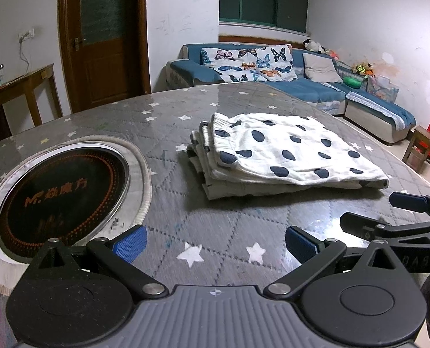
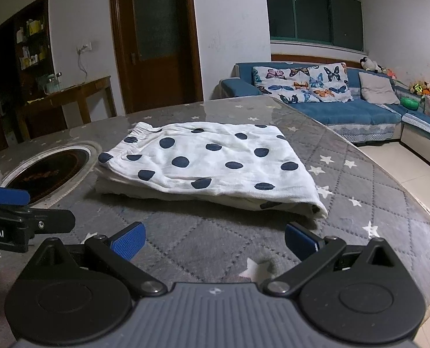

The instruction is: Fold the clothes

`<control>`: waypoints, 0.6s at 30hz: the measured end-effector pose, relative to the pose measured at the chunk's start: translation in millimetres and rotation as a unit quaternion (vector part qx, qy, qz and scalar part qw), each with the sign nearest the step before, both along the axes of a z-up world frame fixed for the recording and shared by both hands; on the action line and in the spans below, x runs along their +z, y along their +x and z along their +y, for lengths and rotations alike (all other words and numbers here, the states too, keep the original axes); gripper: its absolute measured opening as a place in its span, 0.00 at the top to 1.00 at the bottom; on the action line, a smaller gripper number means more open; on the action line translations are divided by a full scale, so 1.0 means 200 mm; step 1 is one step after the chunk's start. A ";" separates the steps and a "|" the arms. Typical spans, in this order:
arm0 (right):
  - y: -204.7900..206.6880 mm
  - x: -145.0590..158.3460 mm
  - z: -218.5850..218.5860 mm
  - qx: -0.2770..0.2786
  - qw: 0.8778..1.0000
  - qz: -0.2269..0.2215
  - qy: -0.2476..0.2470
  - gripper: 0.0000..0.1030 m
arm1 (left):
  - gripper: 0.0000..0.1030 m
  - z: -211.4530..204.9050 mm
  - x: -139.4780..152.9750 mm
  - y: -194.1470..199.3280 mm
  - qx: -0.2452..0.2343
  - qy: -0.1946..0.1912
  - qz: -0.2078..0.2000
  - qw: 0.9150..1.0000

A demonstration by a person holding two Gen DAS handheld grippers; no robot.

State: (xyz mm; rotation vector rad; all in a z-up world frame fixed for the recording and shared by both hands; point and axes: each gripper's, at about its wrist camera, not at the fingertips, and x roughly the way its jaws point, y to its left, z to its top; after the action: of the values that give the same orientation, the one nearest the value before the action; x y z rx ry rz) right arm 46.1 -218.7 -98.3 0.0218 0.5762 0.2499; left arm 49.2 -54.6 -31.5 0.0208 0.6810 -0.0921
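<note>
Star-print table (image 1: 162, 110) holds folded dotted clothes (image 1: 287, 150), waistband toward cooktop; both tools (image 1: 216, 245) (image 2: 215, 242) gape empty.

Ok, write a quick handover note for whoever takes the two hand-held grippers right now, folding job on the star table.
Left hand-held gripper: open, empty, low over the table, short of the garment.
Right hand-held gripper: open, empty, alongside the left one.
Polka-dot garment: lies folded in layers on the table, right of the round inset cooktop; neither gripper touches it.
Done: the garment looks folded into a compact rectangle.
Left: perhaps square up the near right corner, which sags a little. No other clothes are in view.
</note>
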 end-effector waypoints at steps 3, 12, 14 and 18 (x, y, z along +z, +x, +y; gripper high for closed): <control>-0.02 0.01 0.00 0.000 1.000 -0.002 0.002 0.00 | 0.00 -0.01 0.00 -0.02 -0.001 0.000 -0.001 1.000; -0.06 0.02 0.00 0.001 1.000 -0.008 0.005 0.00 | 0.00 -0.02 0.01 -0.08 -0.003 0.002 -0.005 1.000; -0.07 0.02 0.00 0.000 1.000 -0.010 0.005 0.00 | 0.00 -0.02 0.01 -0.09 -0.002 0.002 -0.006 1.000; -0.10 0.03 -0.01 -0.001 1.000 -0.015 0.006 0.00 | 0.00 -0.03 0.02 -0.11 -0.003 0.002 -0.009 1.000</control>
State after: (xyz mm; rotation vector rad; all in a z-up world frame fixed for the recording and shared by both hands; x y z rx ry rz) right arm 26.7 -220.3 -91.3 0.0306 0.5439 0.2516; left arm 26.7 -60.5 -28.4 0.0271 0.6633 -0.0961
